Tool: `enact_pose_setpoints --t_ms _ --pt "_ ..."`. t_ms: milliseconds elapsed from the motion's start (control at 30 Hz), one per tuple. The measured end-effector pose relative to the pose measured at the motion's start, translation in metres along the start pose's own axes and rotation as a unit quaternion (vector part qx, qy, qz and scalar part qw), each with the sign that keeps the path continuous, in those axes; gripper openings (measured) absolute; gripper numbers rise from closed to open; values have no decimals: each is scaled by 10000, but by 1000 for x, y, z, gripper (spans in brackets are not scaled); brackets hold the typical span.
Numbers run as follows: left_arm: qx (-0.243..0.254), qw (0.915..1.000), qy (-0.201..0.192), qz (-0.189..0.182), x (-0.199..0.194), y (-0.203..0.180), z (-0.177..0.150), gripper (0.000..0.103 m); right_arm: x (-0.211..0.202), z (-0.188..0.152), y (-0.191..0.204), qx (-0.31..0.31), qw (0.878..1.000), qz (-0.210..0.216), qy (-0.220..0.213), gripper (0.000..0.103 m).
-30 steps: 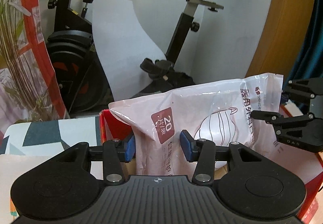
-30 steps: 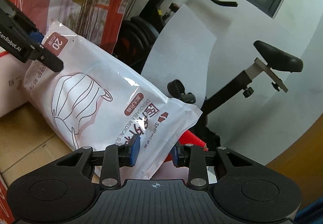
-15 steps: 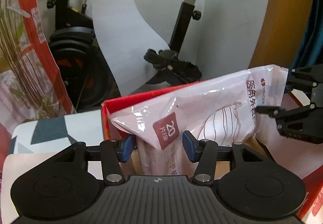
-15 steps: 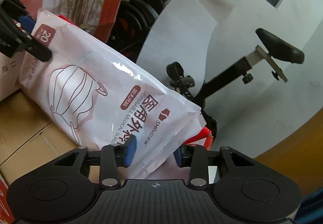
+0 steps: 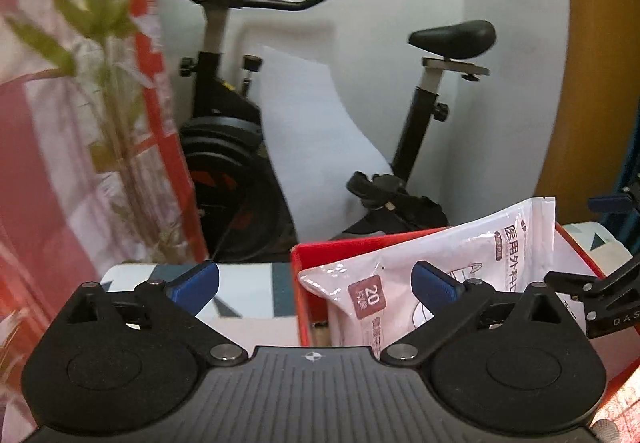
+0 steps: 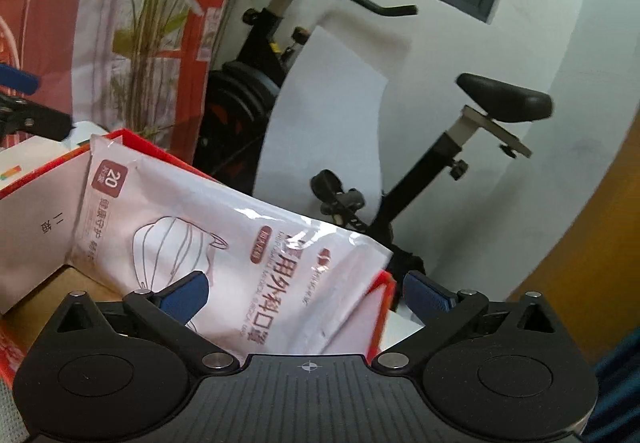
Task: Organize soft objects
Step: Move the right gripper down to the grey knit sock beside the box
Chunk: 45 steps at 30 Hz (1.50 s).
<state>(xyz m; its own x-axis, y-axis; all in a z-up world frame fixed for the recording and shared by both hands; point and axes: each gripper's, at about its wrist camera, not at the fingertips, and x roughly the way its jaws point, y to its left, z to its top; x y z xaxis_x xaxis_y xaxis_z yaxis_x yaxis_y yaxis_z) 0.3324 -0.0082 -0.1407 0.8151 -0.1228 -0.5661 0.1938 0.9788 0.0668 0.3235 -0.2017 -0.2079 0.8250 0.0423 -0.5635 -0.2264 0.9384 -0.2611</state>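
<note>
Opening wide, both grippers' jaws clear the face-mask pack (image 6: 224, 243), which leans untouched in the red box (image 5: 320, 249).

Light: indoor, moderately bright, even, soft shadows.
Glare: sheen on the mask packet (image 6: 224, 243) film.
Blur: floral banner (image 5: 80, 123) at left smeared.
Edges: strong fisheye bending, dark corners.
</note>
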Motion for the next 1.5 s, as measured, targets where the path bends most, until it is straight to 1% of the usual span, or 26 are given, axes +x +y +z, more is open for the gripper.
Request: enact_pose_setpoints --t_ms 100,233,333,433,567,633,767,933,1033,1133,1300,1400,1500 --pt "-88 9999 -18 75 -13 -1 -5 103 -15 -7 -3 212 9997 -45 -109 103" --pt "-97 9998 -34 163 -32 -2 -17 103 -35 -19 -10 699 9971 149 -275 103" --pt "-237 9996 -45 112 -46 0 -28 103 -50 -29 -12 1089 9928 296 -401 103" --pt "-378 9993 -39 -19 -54 0 -35 103 -64 -39 -11 1449 9873 415 -493 103" --pt "-462 9989 43 -7 -64 -4 -46 103 -77 -52 -9 1837 9804 493 -522 103" --pt "-509 9986 100 -65 -68 -4 -52 103 -83 -58 -6 1948 9785 487 -481 103" --pt "-585 9981 180 -90 -77 -6 -65 103 -93 -72 5 1968 9782 513 -419 103" --pt "-670 9972 344 10 -86 -4 -84 103 -108 -88 15 2024 9763 636 -434 103" --pt "-639 9968 485 -24 -89 -4 -94 103 -113 -99 17 2121 9730 813 -416 103" --pt "-561 9967 585 -24 -91 -5 -105 103 -117 -109 19 2129 9722 884 -424 103" --pt "-684 9951 713 -25 -93 -2 -122 103 -121 -119 26 1922 9783 716 -305 103" --pt "-865 9930 809 -51 -93 1 -130 103 -124 -124 27 1901 9780 804 -293 103" --pt "-982 9917 825 -61 -93 3 -134 103 -124 -131 28 1932 9780 740 -276 103"
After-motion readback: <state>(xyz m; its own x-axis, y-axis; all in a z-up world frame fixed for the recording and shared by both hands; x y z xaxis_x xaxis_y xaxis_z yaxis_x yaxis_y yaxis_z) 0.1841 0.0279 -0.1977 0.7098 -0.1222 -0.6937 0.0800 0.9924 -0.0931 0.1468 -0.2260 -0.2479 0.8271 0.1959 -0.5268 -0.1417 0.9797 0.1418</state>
